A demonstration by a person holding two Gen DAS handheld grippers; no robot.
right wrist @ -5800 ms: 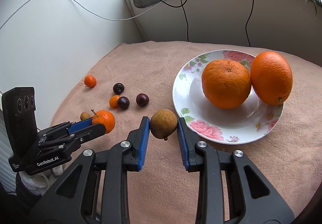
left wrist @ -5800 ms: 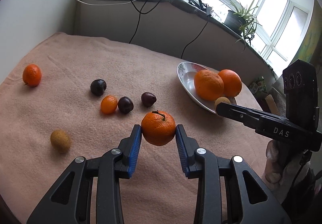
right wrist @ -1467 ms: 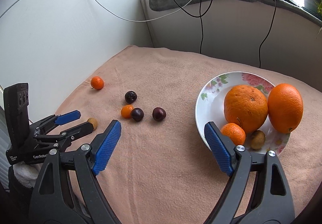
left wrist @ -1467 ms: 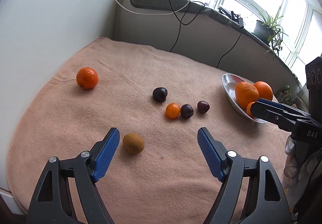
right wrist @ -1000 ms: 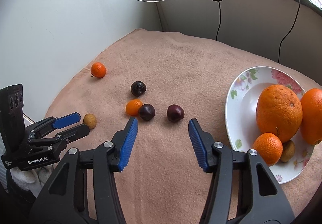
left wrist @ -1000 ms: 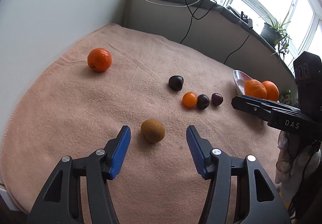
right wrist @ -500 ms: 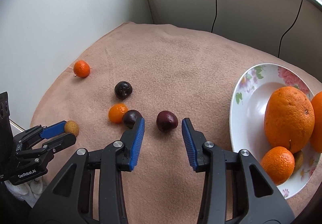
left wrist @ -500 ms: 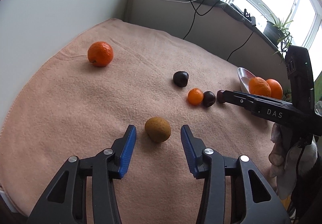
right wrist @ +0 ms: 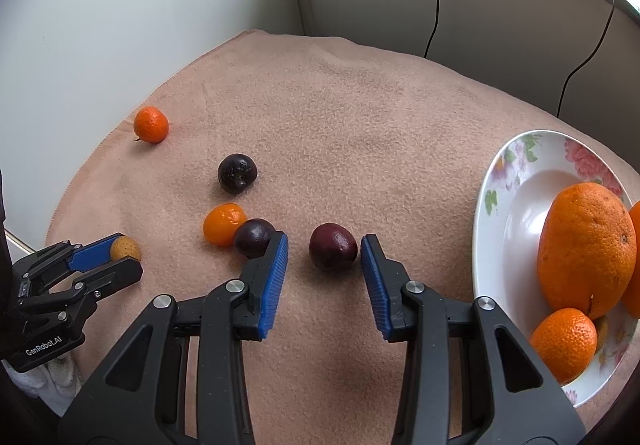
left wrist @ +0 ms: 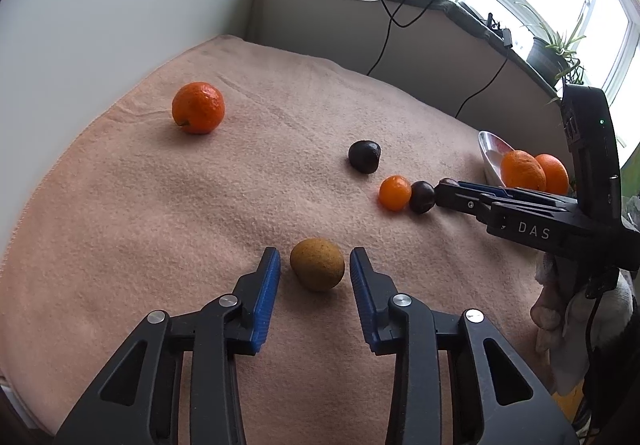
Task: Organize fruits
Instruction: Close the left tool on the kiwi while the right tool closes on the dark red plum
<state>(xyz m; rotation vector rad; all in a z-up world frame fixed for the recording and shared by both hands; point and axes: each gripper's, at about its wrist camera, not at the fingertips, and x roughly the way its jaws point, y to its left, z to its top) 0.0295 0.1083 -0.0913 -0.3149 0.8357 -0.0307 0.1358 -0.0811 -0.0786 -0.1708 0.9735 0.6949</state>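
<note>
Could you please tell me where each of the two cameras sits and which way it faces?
Left wrist view: sits on the left gripper, looking down along its jaws at the round tan-brown fruit lying between them; a hand shows at right.
Right wrist view: sits on the right gripper, facing the dark red plum between its jaws.
Both views share the peach fleece blanket, the fruit and each other's gripper.

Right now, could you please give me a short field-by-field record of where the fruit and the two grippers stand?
left gripper: open, jaws have just been closing, straddling brown fruit, pads not touching
right gripper: open, jaws have just been closing, straddling dark plum, pads not touching
plate: holds two large oranges, a small orange, a brown fruit
loose on cloth: two dark fruits, two small oranges
</note>
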